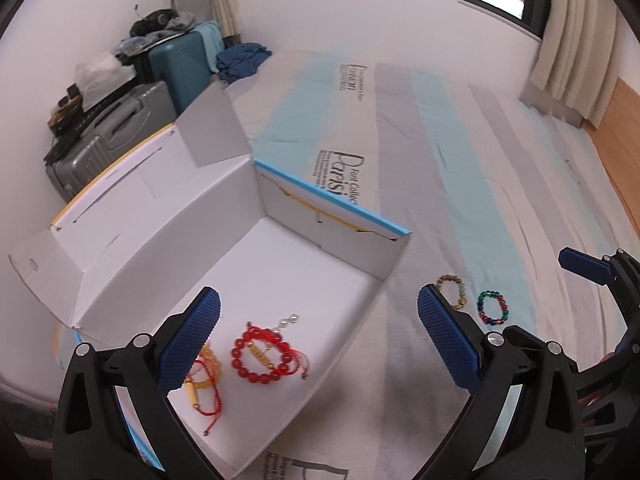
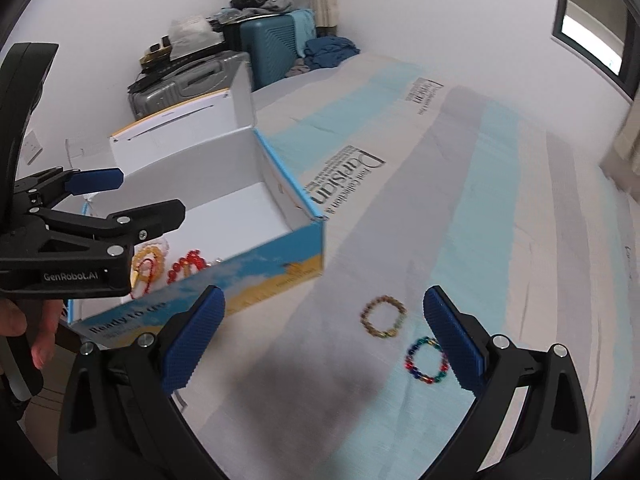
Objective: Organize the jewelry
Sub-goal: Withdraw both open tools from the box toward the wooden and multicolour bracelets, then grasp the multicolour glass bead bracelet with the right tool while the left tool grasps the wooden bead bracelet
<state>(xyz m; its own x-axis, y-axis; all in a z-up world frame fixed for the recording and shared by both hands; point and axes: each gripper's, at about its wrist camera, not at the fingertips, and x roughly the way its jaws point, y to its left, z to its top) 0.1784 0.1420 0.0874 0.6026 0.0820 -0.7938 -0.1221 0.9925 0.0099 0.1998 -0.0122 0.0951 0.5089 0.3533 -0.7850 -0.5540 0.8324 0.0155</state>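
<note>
A white cardboard box [image 1: 168, 240] lies open on the bed. Inside it are a red bead bracelet [image 1: 262, 354], a yellow bead bracelet with red cord [image 1: 204, 378] and a small pearl piece [image 1: 289, 320]. My left gripper [image 1: 320, 308] hangs open above the box's near right corner, holding nothing. On the bedsheet right of the box lie a brown bead bracelet [image 2: 382, 317] and a multicoloured bead bracelet [image 2: 426, 360]. My right gripper [image 2: 323, 304] is open above the sheet, the multicoloured bracelet beside its right finger. The left gripper [image 2: 150, 196] shows over the box in the right wrist view.
The striped grey and light-blue bedsheet [image 2: 500, 220] stretches far to the right. Behind the box stand a grey suitcase [image 1: 104, 140] and a teal suitcase [image 1: 188, 68] piled with clothes. A curtain [image 1: 576, 40] hangs by the window. A hand [image 2: 24, 320] holds the left gripper.
</note>
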